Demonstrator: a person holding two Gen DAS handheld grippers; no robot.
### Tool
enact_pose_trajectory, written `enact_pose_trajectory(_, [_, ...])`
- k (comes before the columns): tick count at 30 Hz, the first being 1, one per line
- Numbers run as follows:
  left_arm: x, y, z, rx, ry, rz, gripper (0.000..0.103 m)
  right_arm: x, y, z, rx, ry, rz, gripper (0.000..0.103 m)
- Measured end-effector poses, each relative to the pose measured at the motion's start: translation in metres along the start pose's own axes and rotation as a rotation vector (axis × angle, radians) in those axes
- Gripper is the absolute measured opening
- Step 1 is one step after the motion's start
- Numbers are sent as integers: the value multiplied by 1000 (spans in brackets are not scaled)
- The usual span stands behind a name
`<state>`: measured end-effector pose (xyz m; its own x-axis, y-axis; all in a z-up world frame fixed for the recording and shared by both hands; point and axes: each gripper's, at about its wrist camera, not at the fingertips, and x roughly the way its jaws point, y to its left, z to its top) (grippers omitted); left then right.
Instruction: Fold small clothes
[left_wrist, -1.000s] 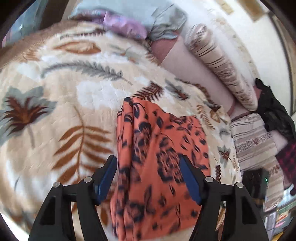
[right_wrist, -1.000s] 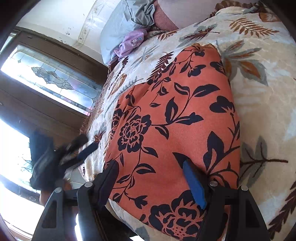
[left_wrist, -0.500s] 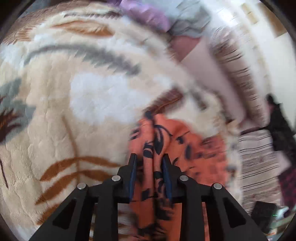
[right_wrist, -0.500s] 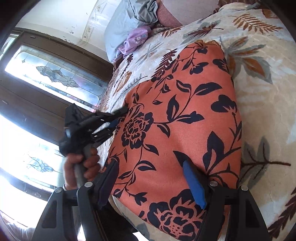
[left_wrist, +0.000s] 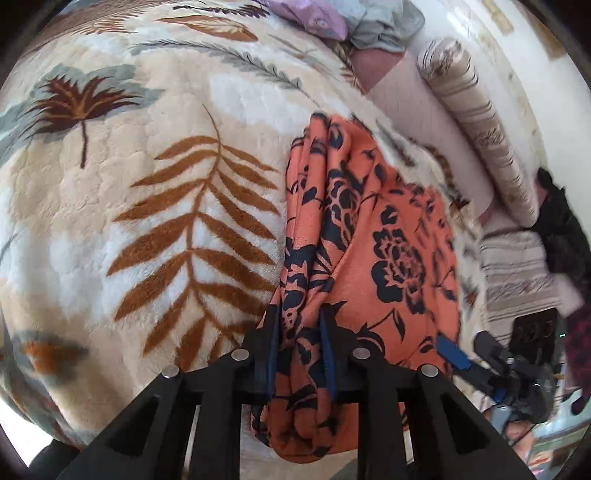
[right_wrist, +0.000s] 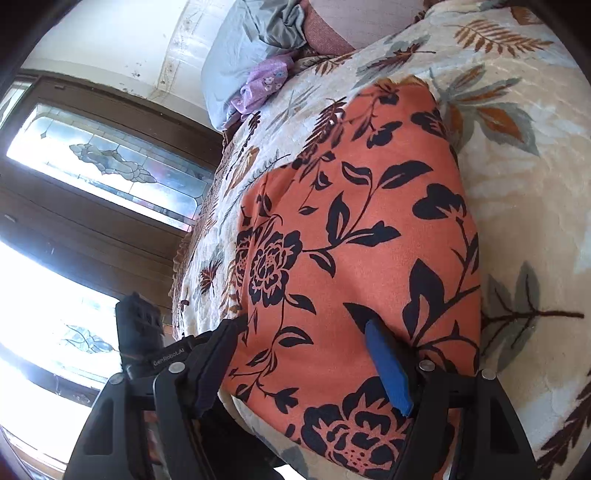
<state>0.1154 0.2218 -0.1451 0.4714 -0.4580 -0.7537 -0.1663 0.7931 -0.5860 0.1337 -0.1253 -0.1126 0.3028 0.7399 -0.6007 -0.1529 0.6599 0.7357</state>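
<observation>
**Left hand-held gripper pinches the cloth's edge**

On the bed, over a leaf-print blanket (left_wrist: 155, 206), lies the orange cloth (left_wrist: 388, 236) with its black flowers. The left hand-held gripper (left_wrist: 301, 354) has just been closing, and its 2 jaws now clamp a bunched fold at the cloth's near left edge. The right hand-held gripper (right_wrist: 314, 354) stands with its jaws wide apart over the cloth's near end, gripping nothing. At the bed's far end sit a purple garment (right_wrist: 262, 85) and a grey pillow (right_wrist: 240, 48).
</observation>
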Motion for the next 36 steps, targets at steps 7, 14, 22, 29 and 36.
enact_pose_trajectory(7, [-42,-35,-21,129,-90,56,70,-39,15,-27,14,-44,-25,79])
enact_pose_trajectory(14, [-20,-24,-44,158,-25,162,32,-32,-7,-52,76,-34,-15,81])
enact_pose_trajectory(22, [-44,-29,-58,212,-75,207,70,-50,3,-65,37,-59,-78,82])
enact_pose_trajectory(29, [-47,-38,-55,228,-96,216,73,-72,-11,-82,86,-97,-63,82])
enact_pose_trajectory(36, [-49,-44,-37,203,-106,129,79,-94,-24,-71,112,-152,-67,82])
